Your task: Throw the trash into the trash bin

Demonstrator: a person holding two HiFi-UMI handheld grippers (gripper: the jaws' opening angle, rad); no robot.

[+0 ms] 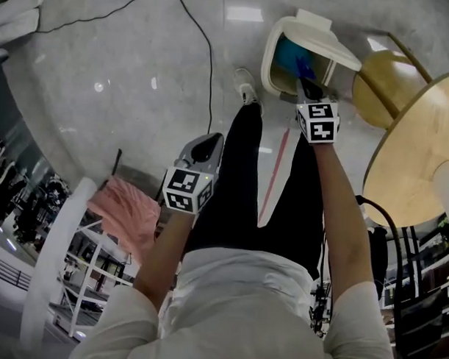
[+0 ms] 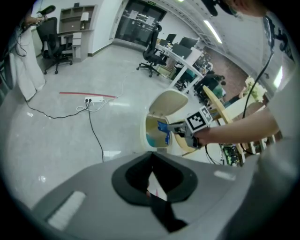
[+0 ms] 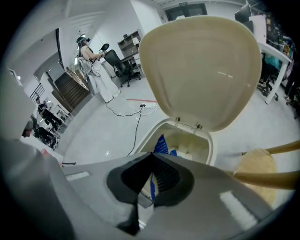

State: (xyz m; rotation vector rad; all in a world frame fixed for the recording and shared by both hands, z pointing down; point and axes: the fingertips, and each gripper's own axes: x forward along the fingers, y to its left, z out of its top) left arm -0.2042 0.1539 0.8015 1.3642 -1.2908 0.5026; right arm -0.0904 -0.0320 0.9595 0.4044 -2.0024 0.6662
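In the upper middle of the head view, the right gripper (image 1: 309,87) is clamped on a blue piece of trash (image 1: 303,67) just over the mouth of the open trash bin (image 1: 268,60), whose lid (image 3: 201,70) stands raised. Lower left, the left gripper (image 1: 205,146) has its jaws together.

An open-plan office: black swivel chairs (image 2: 152,47) and white desks (image 2: 185,58) beyond the cream lidded bin (image 2: 171,101), polished grey floor (image 2: 70,136).
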